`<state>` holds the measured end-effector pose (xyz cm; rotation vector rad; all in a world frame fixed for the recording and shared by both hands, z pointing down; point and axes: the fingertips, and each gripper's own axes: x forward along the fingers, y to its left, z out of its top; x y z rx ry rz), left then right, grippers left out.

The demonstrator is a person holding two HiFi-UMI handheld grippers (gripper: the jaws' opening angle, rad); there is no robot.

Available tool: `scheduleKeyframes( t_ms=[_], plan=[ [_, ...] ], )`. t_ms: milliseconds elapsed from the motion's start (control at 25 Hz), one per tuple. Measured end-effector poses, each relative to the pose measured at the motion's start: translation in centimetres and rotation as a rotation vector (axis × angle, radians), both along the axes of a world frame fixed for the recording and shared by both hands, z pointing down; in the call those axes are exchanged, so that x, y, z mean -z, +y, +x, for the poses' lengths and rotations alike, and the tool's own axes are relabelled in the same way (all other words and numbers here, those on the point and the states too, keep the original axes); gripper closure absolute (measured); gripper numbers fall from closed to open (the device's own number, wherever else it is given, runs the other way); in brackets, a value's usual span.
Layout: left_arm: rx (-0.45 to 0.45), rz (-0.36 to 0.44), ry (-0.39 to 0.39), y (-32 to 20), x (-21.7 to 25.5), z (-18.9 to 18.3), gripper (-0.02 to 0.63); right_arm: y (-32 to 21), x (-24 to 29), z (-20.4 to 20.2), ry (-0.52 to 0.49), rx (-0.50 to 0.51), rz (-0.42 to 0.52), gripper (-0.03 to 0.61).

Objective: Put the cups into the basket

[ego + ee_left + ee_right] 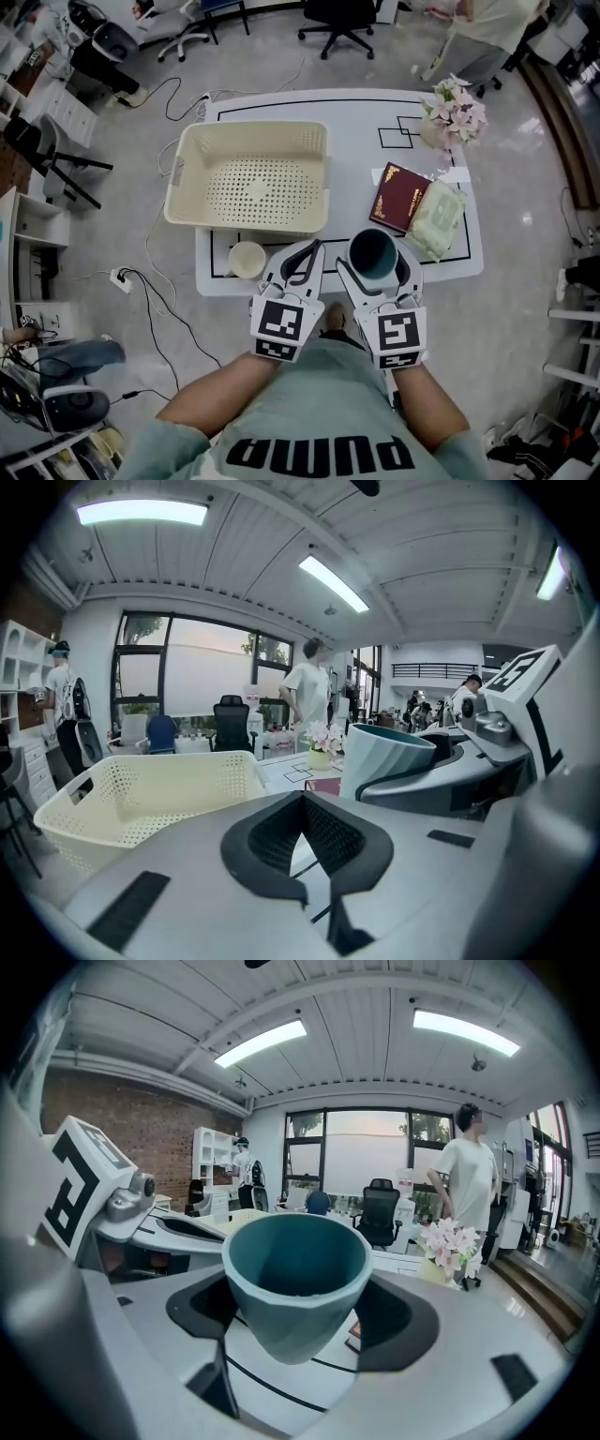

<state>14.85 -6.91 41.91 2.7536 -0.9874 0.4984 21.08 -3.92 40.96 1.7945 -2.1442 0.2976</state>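
Note:
My right gripper [376,265] is shut on a teal cup [373,253], held upright just above the table's near edge; in the right gripper view the teal cup [296,1279] fills the space between the jaws. My left gripper [302,257] is beside it on the left, shut with nothing in it, its black pads [281,841] meeting. A small cream cup [247,259] stands on the table left of the left gripper. The cream perforated basket [184,183] sits empty at the table's left, seen as the basket [141,789] in the left gripper view.
On the white table [356,141], a dark red book [400,195] and a pale green packet [435,217] lie right of the basket. A vase of pink flowers [453,112] stands at the far right corner. A person [487,33] stands beyond. Cables [155,300] trail on the floor.

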Motion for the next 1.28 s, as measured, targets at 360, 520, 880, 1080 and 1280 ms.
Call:
scheduleKeyframes(
  t_ms=[360,520,880,1080,1280],
  plan=[
    [0.142,0.031,0.003,-2.7,2.4,-6.0,0.609,-3.0,3.4,-5.0,0.000,0.123,0.045,0.193],
    [0.197,0.044,0.009,-4.1,3.5,-8.4,0.609,-4.4,4.2,-6.9,0.002,0.170,0.057,0.193],
    [0.290,0.070,0.006,-7.9,5.1,-12.8,0.609,-8.3,5.0,-10.3,-0.004,0.248,0.059,0.192],
    [0.320,0.080,0.006,-10.5,5.7,-14.2,0.609,-10.8,4.7,-11.2,-0.006,0.264,0.036,0.193],
    [0.334,0.082,0.001,-13.5,5.9,-14.7,0.609,-13.8,4.4,-11.5,-0.018,0.251,0.019,0.192]
  ],
)
